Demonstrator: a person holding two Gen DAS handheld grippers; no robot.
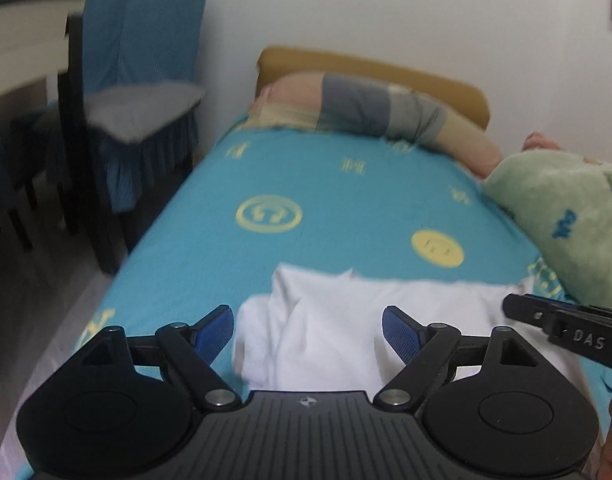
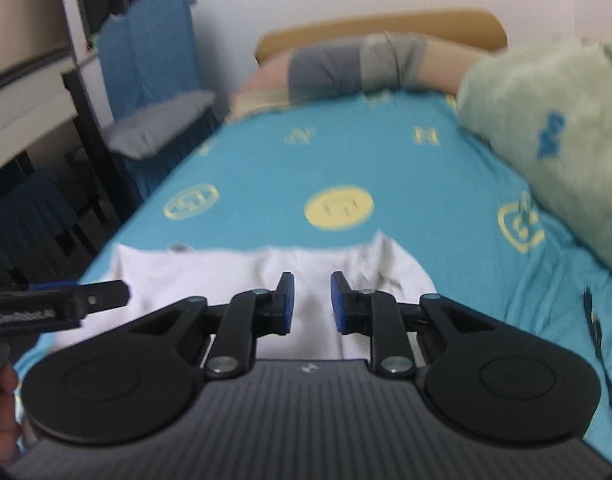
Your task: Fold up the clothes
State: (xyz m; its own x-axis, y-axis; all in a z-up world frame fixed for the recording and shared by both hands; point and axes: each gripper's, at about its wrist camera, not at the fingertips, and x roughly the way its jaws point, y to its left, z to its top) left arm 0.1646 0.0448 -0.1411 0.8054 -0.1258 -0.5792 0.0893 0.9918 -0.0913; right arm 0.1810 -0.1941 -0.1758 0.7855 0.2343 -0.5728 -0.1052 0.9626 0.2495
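A: What sits on the far left?

B: A chair with a blue cover [image 1: 154, 40] and a grey cushion [image 1: 142, 110] on its seat, just beside the bed [image 1: 306, 184].

A: And the left tool [image 1: 307, 334]?

B: Its 2 blue-padded fingers [image 1: 216, 330] are spread wide apart, holding nothing, poised over the near end of the bed. Between and under them lies the white garment [image 1: 329, 328], rumpled and partly folded on the turquoise sheet with yellow emblems.

A: The right tool [image 2: 311, 302]?

B: Its jaws are parted too, but with a narrower gap, empty, above the same white garment [image 2: 226, 272]. White cloth shows in the gap; whether the pads touch it I cannot tell.

A: Further right?

B: A pale green fleece blanket [image 2: 545, 128] is bunched along the bed's right side. At the head end lies a striped bolster [image 1: 385, 110] against the tan headboard [image 1: 385, 68].
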